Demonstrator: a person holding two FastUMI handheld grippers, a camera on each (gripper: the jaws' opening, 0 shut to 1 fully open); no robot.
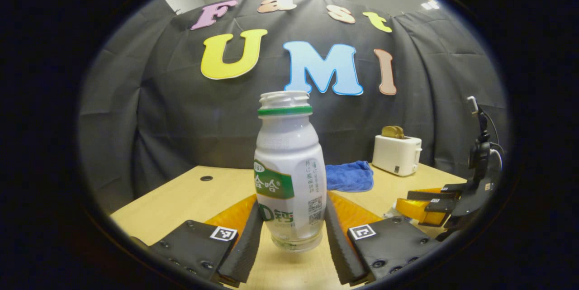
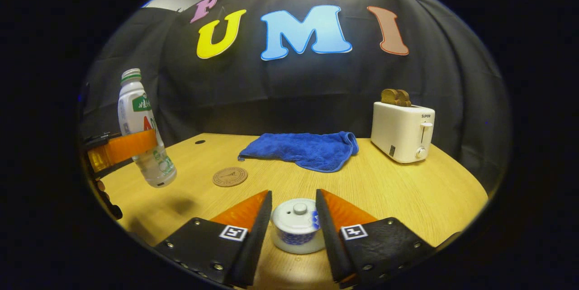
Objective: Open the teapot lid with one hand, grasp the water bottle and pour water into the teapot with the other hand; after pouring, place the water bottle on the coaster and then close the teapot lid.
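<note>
Left tool [image 1: 291, 231]: clamped on the bottle, one finger pressed to each side of its lower body, at bottom centre of the left gripper view; at the left edge of the right gripper view it shows side-on [image 2: 120, 147], gripping the same bottle.
Bottle [image 1: 289, 172]: uncapped, white with a green label, nearly upright in the left gripper view and lifted clear of the bench; in the right gripper view [image 2: 142, 131] it sits at upper left, leaning a little.
Right tool [image 2: 294, 224]: fingers apart, one on each side of the teapot at bottom centre; whether they touch it, I cannot tell. It also shows at the right edge of the left gripper view [image 1: 429, 206].
Teapot [image 2: 296, 229]: small, white with blue pattern, lid on, knob up, standing on the bench between the right tool's fingers.
Coaster [image 2: 230, 176]: round, flat on the bench, left of centre, between bottle and teapot, nothing on it.
Cloth [image 2: 303, 147]: blue, crumpled, centre of the bench toward the wall.
Toaster [image 2: 402, 129]: white, right of frame, bread in its slots.
Bench [image 2: 407, 190]: light wood.
</note>
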